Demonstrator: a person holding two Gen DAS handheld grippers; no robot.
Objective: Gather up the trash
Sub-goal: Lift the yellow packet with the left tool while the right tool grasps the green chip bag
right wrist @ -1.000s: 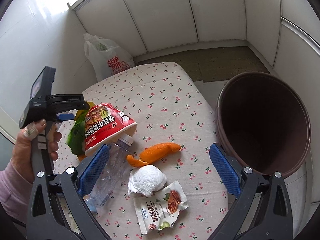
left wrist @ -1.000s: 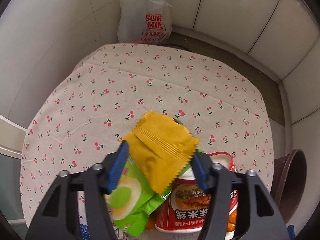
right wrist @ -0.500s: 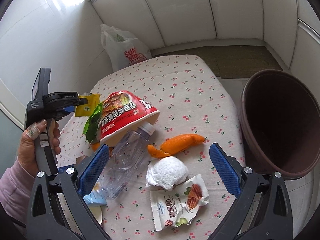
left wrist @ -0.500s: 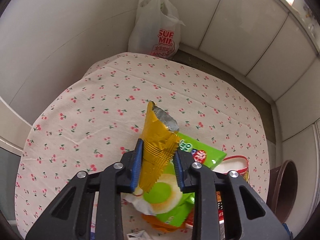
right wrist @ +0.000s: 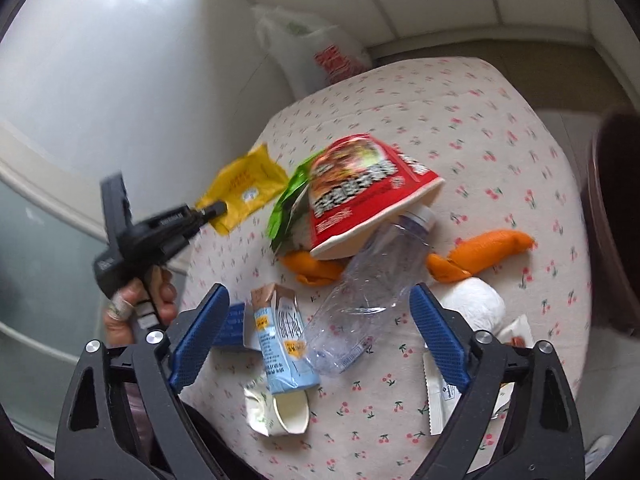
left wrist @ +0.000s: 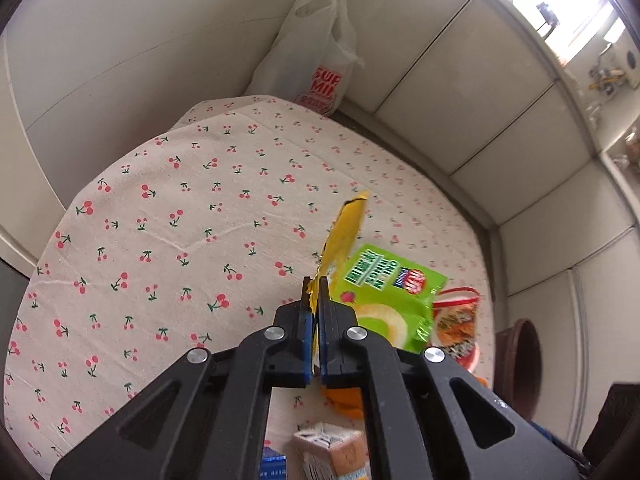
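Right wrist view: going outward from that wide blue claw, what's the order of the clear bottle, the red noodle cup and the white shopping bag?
1. Clear bottle, lying between the right claw's fingers.
2. Red noodle cup, tipped over just beyond the bottle.
3. White shopping bag, past the table's far edge, by the wall.

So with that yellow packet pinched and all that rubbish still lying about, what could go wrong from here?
1. The left gripper holds the yellow wrapper only by one thin edge, so it may slip out on the way to the brown bin.
2. The right gripper, its jaws closing with nothing yet pressed, hovers over the clear bottle; the red noodle cup lies over the bottle's neck and may tumble when it is lifted.
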